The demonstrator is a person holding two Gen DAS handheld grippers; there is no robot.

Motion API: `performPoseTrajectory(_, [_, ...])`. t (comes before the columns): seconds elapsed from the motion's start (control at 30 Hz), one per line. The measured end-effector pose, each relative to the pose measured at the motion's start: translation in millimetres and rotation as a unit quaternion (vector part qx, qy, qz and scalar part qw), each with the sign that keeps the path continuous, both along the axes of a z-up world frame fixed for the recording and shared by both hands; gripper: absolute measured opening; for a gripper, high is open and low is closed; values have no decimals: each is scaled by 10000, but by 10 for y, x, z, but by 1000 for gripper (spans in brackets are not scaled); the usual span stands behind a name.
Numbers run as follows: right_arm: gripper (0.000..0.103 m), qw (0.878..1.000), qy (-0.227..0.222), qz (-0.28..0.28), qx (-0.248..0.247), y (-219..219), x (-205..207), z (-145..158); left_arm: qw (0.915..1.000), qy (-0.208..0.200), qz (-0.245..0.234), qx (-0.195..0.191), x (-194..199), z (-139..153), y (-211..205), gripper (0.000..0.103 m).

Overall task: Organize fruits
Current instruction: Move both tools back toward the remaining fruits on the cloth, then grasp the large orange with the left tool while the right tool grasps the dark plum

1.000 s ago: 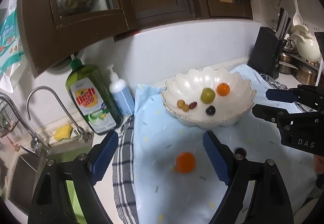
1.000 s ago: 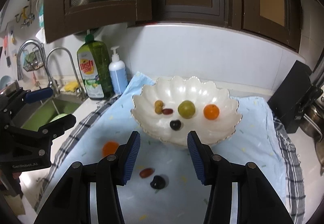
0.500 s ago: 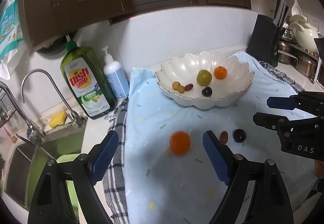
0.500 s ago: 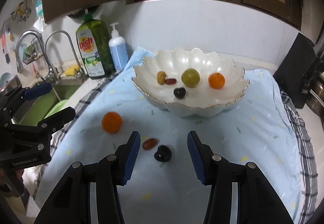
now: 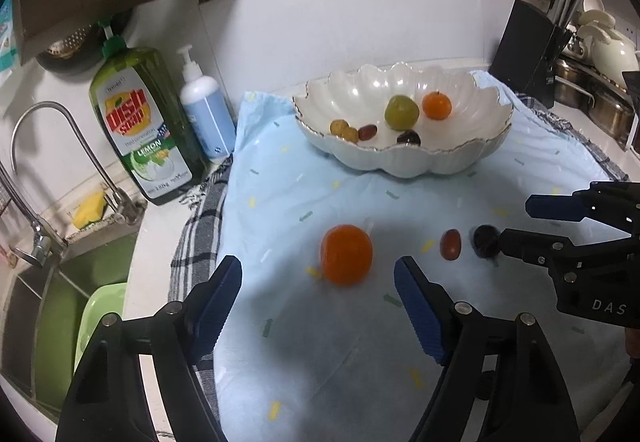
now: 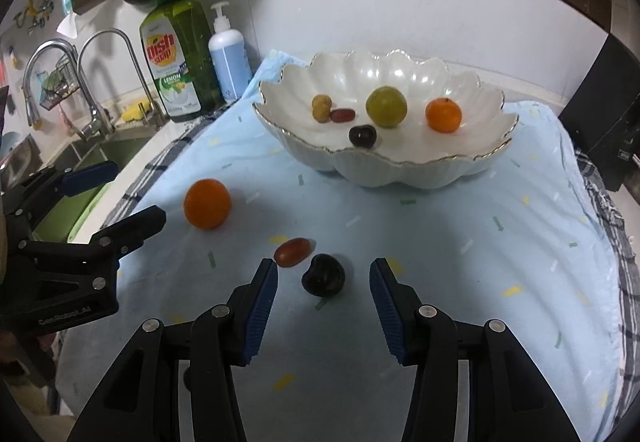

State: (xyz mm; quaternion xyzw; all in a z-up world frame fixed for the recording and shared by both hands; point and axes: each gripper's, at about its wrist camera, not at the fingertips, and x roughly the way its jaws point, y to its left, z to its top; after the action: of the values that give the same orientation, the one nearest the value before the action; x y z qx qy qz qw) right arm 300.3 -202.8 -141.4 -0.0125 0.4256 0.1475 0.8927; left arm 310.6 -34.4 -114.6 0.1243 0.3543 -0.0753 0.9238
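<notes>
The left gripper [image 5: 318,284] is spread wide and holds nothing, with a loose orange [image 5: 346,259] on the blue cloth [image 5: 400,342] just past its tips. The right gripper [image 6: 323,289] is spread wide and bare too, with a dark cherry [image 6: 323,275] between its tips and a red grape [image 6: 293,251] just to the left. Farther back sits the white scalloped bowl [image 6: 404,170], holding another orange [image 6: 443,115], a green plum [image 6: 386,106], a second cherry [image 6: 362,136], a second red grape [image 6: 342,115] and two little yellow fruits [image 6: 321,107].
</notes>
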Motion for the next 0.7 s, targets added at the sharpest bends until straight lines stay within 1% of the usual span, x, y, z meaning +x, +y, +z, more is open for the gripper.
performPoseTrajectory(0.33, [48,9997,252,18,33,15,87,-158,9995,280,-66,-87,223,-212,-69,69])
performPoseTrajectory(0.43, [44,9995,326,19,41,17,116,-198,9993,346,-98,-117,283,-265,-90,66])
performPoseTrajectory(0.57, [44,9992,408,2,51,14,156,-243,9990,412,-160,-70,328,-332,-130,61])
performPoseTrajectory(0.63, [39,9991,426,-4,44,17,174,-260,9986,482,-168,-95,359,-364,-136,58])
performPoseTrajectory(0.7, [37,9989,457,19,49,16,188,-274,9983,549,-174,-124,385,-384,-143,53])
